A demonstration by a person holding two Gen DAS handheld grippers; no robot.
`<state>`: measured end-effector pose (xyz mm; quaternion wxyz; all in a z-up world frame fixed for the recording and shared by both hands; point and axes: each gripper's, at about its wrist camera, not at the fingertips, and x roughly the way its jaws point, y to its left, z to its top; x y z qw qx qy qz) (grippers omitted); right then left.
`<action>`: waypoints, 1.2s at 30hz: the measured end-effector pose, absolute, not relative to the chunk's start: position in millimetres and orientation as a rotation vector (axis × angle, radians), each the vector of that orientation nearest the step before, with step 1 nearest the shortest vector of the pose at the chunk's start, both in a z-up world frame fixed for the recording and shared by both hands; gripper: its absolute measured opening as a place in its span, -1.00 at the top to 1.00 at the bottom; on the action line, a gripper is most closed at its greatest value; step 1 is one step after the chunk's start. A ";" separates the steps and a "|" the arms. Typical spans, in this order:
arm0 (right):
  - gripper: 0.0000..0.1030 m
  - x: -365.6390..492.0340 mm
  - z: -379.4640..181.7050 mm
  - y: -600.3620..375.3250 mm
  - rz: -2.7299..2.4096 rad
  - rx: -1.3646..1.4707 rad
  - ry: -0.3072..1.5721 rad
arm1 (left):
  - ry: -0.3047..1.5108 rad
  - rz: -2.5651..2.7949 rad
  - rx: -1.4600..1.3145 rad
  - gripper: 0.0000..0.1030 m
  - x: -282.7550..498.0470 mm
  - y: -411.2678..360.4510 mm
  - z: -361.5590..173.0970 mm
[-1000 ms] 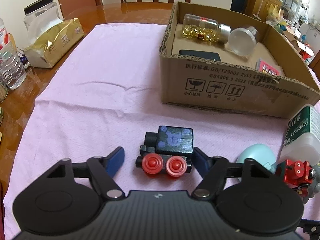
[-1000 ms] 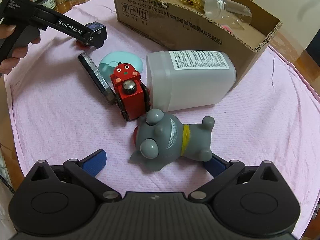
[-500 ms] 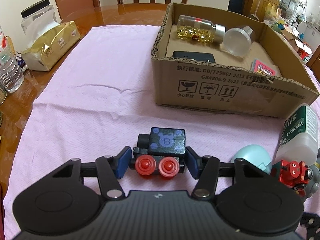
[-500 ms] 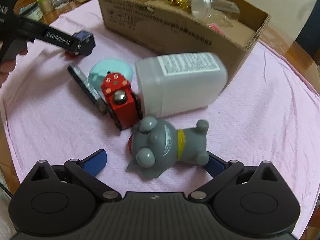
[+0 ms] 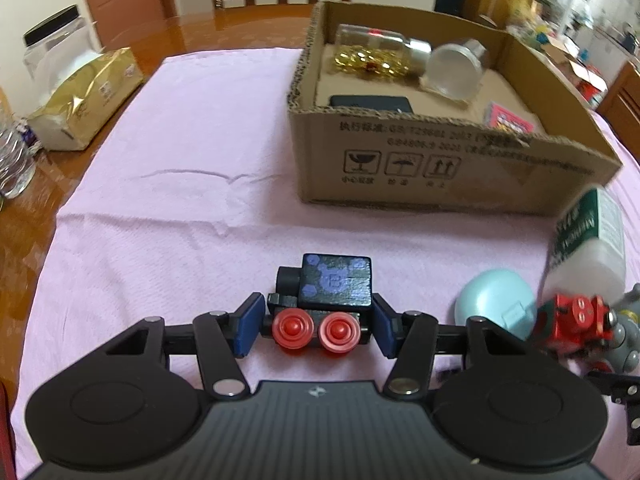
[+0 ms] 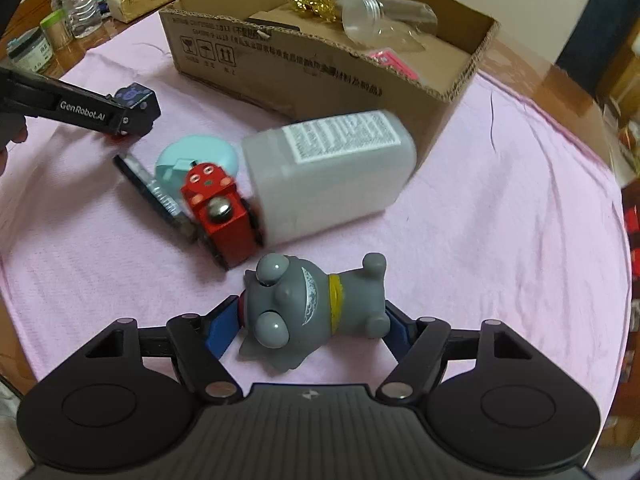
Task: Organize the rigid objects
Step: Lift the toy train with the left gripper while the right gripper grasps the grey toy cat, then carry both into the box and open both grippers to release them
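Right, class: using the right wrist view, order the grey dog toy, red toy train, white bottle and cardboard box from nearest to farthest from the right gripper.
1. grey dog toy, between the right gripper fingers.
2. red toy train, ahead, left.
3. white bottle, lying behind the train, right.
4. cardboard box, farthest back.

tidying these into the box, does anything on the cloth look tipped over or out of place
Yes. The white bottle lies on its side against the cardboard box, not upright. The grey toy dog also lies on its side between the right gripper fingers. The red toy train is wedged against the bottle and a teal case.
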<state>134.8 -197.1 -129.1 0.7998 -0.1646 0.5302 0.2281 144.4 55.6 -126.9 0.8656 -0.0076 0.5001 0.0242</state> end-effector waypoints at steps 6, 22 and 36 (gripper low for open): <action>-0.53 129.3 -132.9 -196.0 0.470 -0.320 1.145 | 1.060 0.077 -0.038 -0.11 145.3 58.0 -126.1; -0.48 132.5 -127.9 -190.1 0.450 -0.329 1.125 | 1.084 0.032 -0.033 0.00 149.2 61.5 -121.4; -0.46 132.7 -97.9 -197.3 0.468 -0.343 1.119 | 1.109 -0.148 0.097 0.03 139.6 57.1 -76.8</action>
